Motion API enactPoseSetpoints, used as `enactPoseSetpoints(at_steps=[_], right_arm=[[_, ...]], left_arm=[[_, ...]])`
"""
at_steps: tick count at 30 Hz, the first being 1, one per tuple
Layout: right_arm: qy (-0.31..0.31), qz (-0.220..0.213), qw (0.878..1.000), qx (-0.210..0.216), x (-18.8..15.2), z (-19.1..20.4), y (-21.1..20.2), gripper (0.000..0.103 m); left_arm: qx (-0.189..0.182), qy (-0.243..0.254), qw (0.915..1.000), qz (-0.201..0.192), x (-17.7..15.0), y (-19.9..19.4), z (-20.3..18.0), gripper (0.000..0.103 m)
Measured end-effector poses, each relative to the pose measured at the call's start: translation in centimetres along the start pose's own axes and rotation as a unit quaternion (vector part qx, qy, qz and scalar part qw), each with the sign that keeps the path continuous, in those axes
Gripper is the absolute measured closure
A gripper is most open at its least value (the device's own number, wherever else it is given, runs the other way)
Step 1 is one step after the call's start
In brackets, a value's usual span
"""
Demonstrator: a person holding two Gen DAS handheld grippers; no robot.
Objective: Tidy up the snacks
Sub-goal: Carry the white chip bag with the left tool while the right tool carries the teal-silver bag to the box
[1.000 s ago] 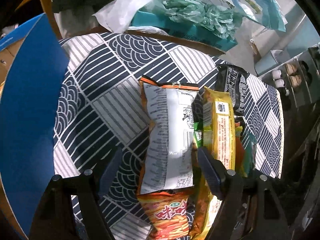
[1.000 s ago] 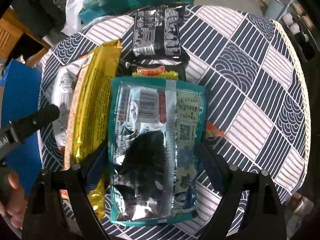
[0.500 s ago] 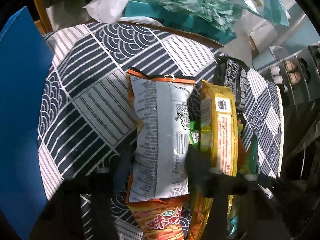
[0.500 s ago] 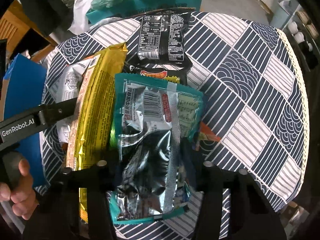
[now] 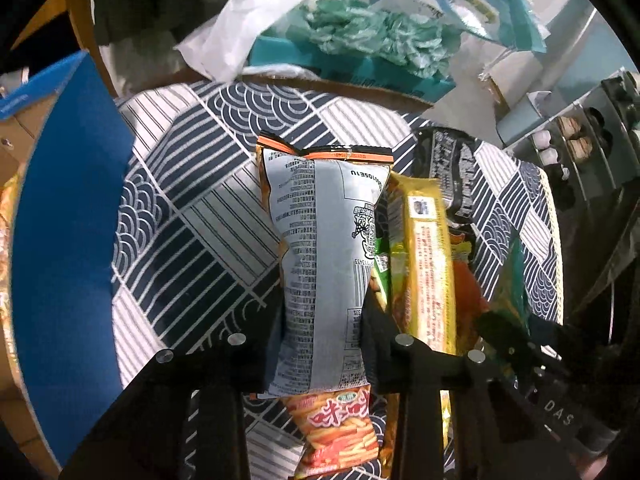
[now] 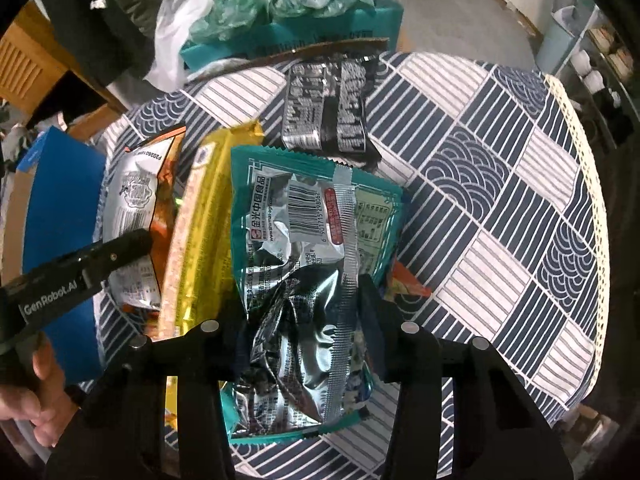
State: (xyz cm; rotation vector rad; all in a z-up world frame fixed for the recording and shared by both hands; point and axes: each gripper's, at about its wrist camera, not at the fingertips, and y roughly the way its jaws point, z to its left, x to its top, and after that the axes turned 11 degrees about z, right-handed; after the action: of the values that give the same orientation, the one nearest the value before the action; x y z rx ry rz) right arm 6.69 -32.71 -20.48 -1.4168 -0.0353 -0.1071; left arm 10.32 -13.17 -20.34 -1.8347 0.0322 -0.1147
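Presently, in the left wrist view, the left gripper (image 5: 322, 344) is seen clamped on the grey-backed snack bag (image 5: 326, 256), its jaws having just closed; the bag lies at centre over the patterned table (image 5: 192, 240), with a yellow packet (image 5: 426, 264) at 3 o'clock. In the right wrist view, the right gripper (image 6: 304, 320) is clamped on the teal foil packet (image 6: 308, 264), jaws just closed, the black packet (image 6: 326, 108) lying at 12 o'clock.

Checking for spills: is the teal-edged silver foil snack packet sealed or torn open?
Sealed, as far as visible: the teal-edged silver foil snack packet has an intact top seam and puffy body.
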Motion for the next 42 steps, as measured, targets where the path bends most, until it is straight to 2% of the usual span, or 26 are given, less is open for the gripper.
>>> enactPoseSetpoints(at_steps=[9, 19, 26, 32, 42], right_arm=[[-0.024, -0.029, 0.999, 0.007, -0.2, 2.0, -2.8, 0.058], [-0.049, -0.041, 0.998, 0.024, -0.9, 4.5, -4.9, 0.058], [-0.073, -0.048, 0.996, 0.033, -1.4, 6.6, -5.8, 0.058], [-0.091, -0.047, 0.994, 0.040, -1.6, 8.9, -6.2, 0.058], [-0.139, -0.045, 0.988, 0.058, -2.0, 14.6, -6.5, 0.058]], left_arm=[[0.013, 0.018, 0.9991, -0.035, -2.2, -4.1, 0.1, 0.069], [0.016, 0.019, 0.9974, -0.067, -4.9, -8.2, 2.0, 0.069], [0.006, 0.010, 0.9973, -0.073, -6.9, -9.9, 4.8, 0.069], [0.015, 0.005, 0.9958, -0.090, -8.1, -11.6, 6.6, 0.069], [0.004, -0.027, 0.9936, -0.110, -9.5, -14.3, 11.4, 0.069]])
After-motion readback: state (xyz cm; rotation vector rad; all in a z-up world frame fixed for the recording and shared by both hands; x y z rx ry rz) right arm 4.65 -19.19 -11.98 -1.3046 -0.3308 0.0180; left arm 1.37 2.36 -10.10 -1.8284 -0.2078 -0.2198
